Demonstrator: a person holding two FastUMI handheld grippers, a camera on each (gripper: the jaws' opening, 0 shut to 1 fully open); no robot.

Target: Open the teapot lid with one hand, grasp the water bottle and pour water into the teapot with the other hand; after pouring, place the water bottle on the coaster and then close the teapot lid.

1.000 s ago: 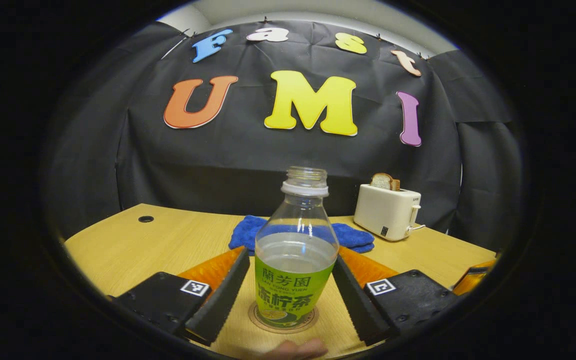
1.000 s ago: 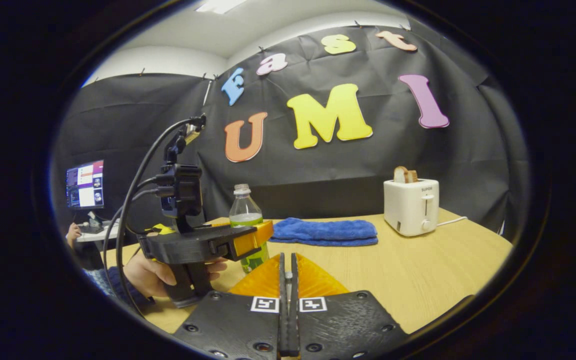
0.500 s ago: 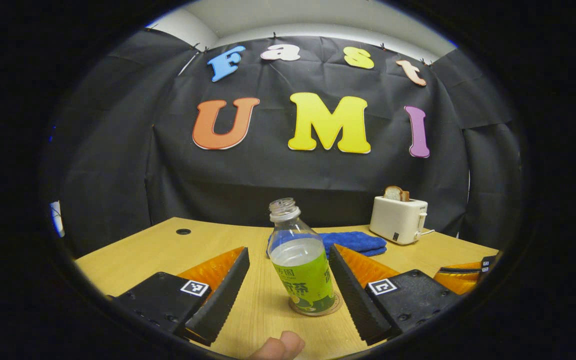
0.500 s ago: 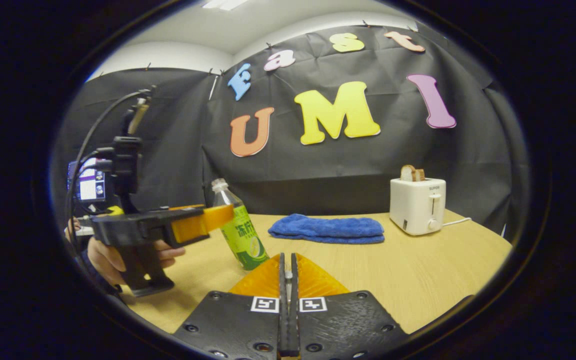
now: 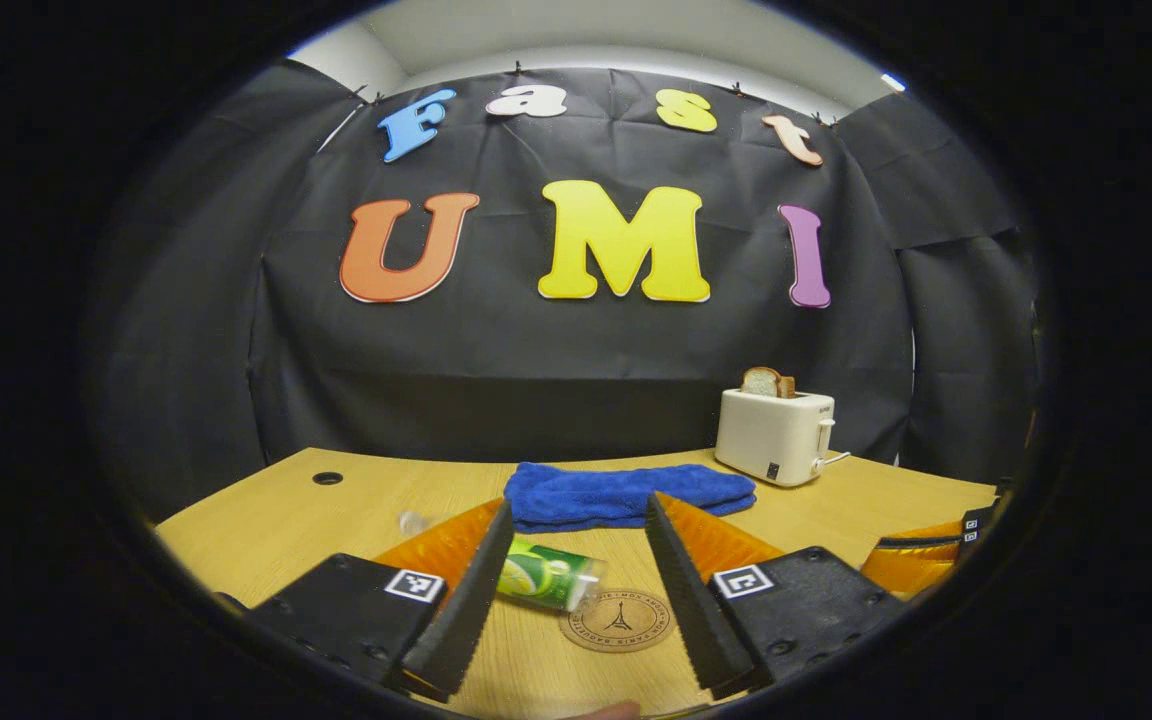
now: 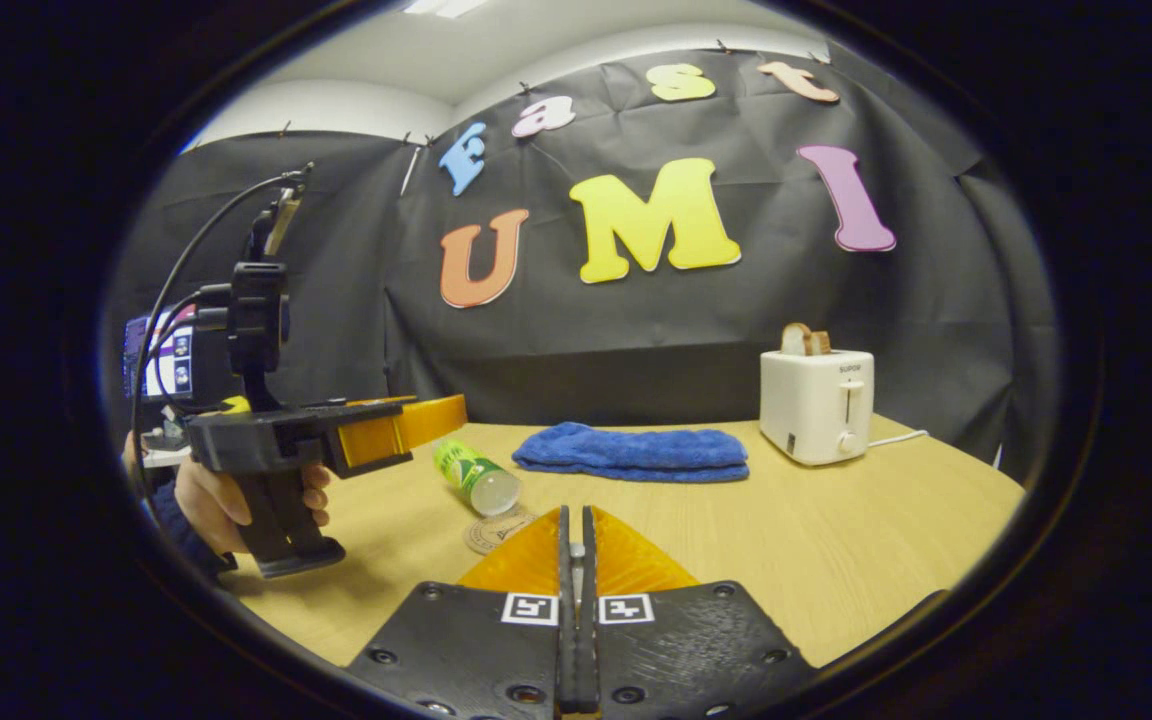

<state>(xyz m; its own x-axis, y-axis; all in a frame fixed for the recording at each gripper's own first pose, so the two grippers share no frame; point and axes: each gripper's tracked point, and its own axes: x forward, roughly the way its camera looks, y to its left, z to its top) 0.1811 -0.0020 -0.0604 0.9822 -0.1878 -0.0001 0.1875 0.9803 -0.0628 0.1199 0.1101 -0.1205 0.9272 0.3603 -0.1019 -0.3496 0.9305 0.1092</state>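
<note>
Table [image 5: 356, 500]: light wood-grain surface, smooth, matt. Water bottle [image 5: 546, 577]: clear glossy plastic with a glossy printed label. Coaster [image 5: 619, 620]: matt, cork-like. Towel [image 6: 633, 451]: blue plush cloth. Toaster [image 6: 816, 405]: smooth white plastic with a slight sheen.

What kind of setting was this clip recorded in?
Probably a staged recording booth, not a real kitchen: a light wooden table backed by draped black cloth, household props such as a white toaster holding bread and a folded blue towel, and a computer monitor beside it.

Two low tabletop views, shared toaster [image 5: 774, 436]
</note>
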